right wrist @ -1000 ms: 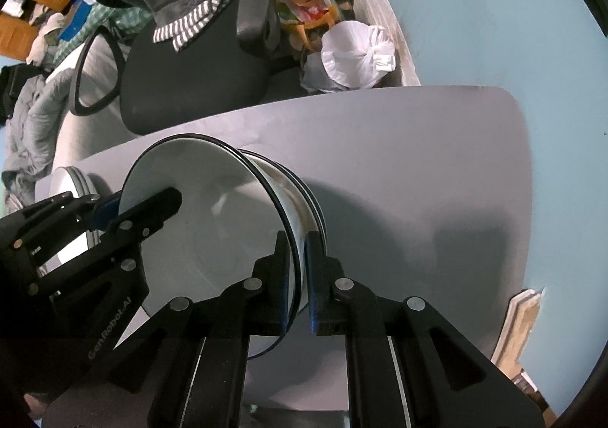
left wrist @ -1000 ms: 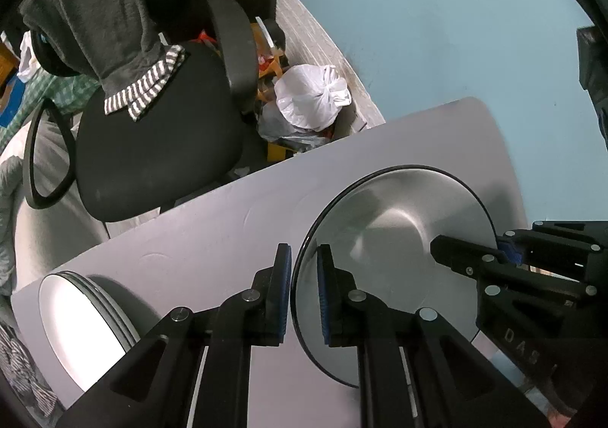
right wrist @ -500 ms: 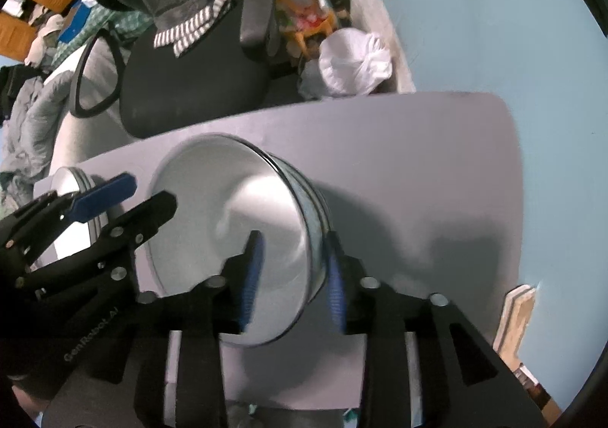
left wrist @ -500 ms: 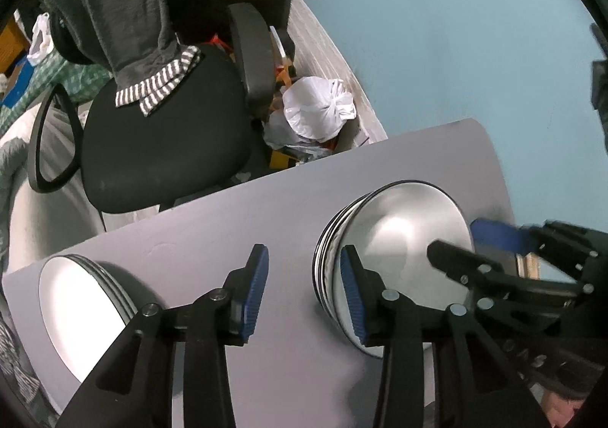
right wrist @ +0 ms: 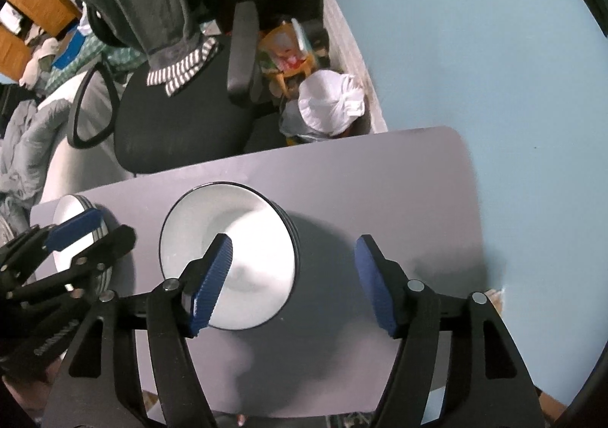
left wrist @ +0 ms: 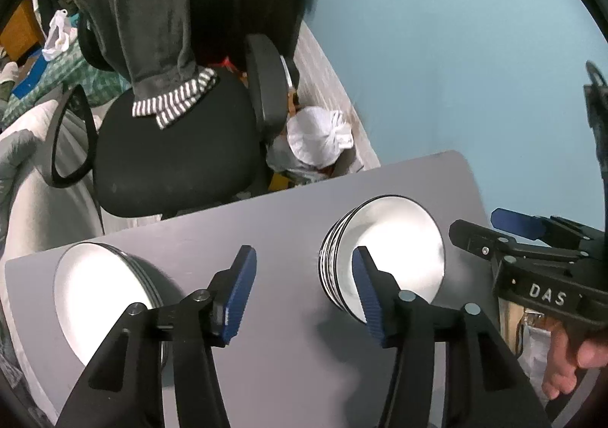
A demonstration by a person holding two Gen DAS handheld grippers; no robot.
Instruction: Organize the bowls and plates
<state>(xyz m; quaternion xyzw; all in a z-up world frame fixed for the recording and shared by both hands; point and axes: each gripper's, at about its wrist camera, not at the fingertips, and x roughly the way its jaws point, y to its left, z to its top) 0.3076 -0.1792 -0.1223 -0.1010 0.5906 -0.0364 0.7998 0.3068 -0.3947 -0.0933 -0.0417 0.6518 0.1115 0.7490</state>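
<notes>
A stack of white bowls with dark rims (left wrist: 387,257) stands on the grey table (left wrist: 296,223); it also shows in the right wrist view (right wrist: 243,238). A stack of white plates (left wrist: 95,291) lies at the table's left end, also seen in the right wrist view (right wrist: 72,215). My left gripper (left wrist: 300,291) is open and empty, above the table between the two stacks. My right gripper (right wrist: 292,280) is open and empty, above the right side of the bowls. The right gripper (left wrist: 509,234) shows at the right of the left wrist view.
A black office chair (left wrist: 171,154) with grey clothing draped on it stands beyond the table's far edge. A white tied bag (left wrist: 319,139) sits on the floor by the blue wall (left wrist: 456,67). The table's right end (right wrist: 467,177) meets the wall.
Both grippers let go of the top bowl, which now rests on the bowl stack. Both opened wide and pulled back and up from the table.
</notes>
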